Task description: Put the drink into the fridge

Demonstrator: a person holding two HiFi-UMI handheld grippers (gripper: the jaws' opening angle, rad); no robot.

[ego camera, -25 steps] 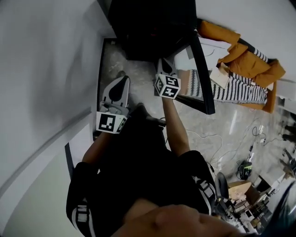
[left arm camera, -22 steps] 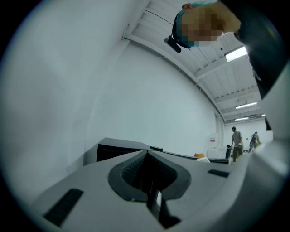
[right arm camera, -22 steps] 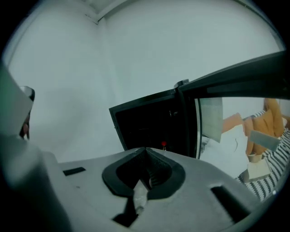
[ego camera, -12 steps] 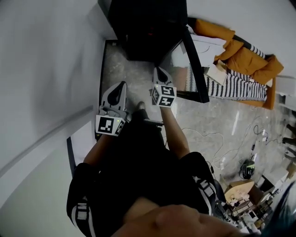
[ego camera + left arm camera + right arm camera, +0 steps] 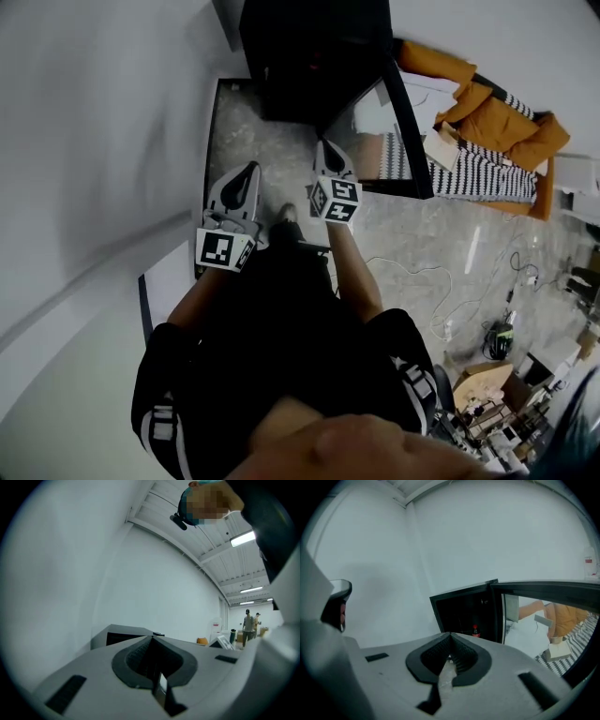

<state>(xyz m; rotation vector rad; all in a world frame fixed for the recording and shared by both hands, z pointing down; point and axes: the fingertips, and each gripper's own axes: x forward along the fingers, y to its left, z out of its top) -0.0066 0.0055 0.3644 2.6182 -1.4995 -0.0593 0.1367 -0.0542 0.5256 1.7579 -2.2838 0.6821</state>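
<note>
The drink, a dark bottle with a red cap (image 5: 475,631), stands inside the black fridge (image 5: 461,611), whose door (image 5: 548,590) hangs open to the right. From the head view the fridge (image 5: 314,56) is straight ahead on the floor, its door (image 5: 410,131) swung out to the right. My right gripper (image 5: 328,152) points at the opening from a short way back, jaws shut and empty (image 5: 450,634). Beside it on the left, my left gripper (image 5: 246,178) is also shut with nothing in it (image 5: 152,639).
A white wall (image 5: 94,141) runs close along the left. An orange jacket (image 5: 492,112) and a striped cloth (image 5: 478,176) lie right of the door. Cables (image 5: 450,295) trail over the marble floor. Two people (image 5: 248,623) stand far off.
The right gripper has drawn back a little from the fridge door's edge and shifted slightly left. The left gripper has hardly moved. Both stayed shut.
</note>
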